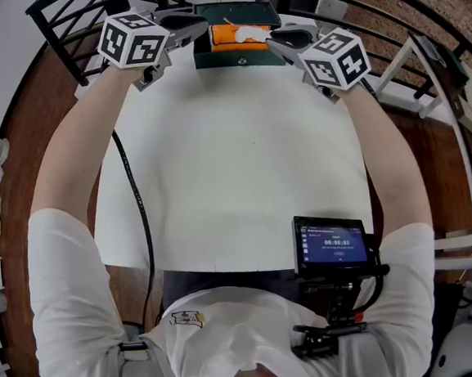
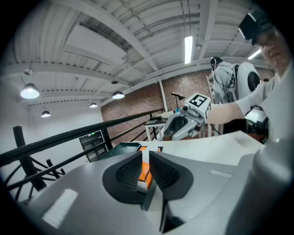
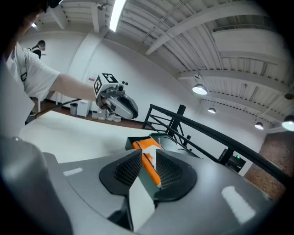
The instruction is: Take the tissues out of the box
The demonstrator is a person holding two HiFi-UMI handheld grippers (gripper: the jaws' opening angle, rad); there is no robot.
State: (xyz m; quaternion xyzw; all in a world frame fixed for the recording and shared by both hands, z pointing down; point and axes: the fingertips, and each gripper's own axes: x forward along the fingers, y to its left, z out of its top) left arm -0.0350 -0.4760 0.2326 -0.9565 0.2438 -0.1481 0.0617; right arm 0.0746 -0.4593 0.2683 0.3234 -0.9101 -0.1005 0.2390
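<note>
- Head view: a black cable (image 1: 142, 208) runs down the 9 o'clock edge of the white surface (image 1: 236, 183).
- At 11 o'clock the left hand-held gripper (image 1: 199, 27) hangs above the far edge of the surface. Its tips point toward 3 o'clock and sit just beside the left end of the dark green tray (image 1: 237, 59).
- Left gripper view: its jaws are drawn nearly together, leaving only a thin slit. Nothing is caught between them, and a strip of orange shows beyond the slit.
- At 12 o'clock the tray sits on the far edge of the surface with the orange tissue box (image 1: 224, 35) lying inside it. A white tissue (image 1: 249, 35) sticks up from the top of the box.
- At 1 o'clock the right hand-held gripper (image 1: 278, 39) hangs with its tips pointing toward 9 o'clock, over the right end of the tray and near the tissue.
- Right gripper view: its jaws stand a narrow gap apart and grip nothing. The orange box and the white tissue show through the gap, farther off.
- At 5 o'clock a small lit screen (image 1: 334, 245) sits on a mount at the person's chest.
</note>
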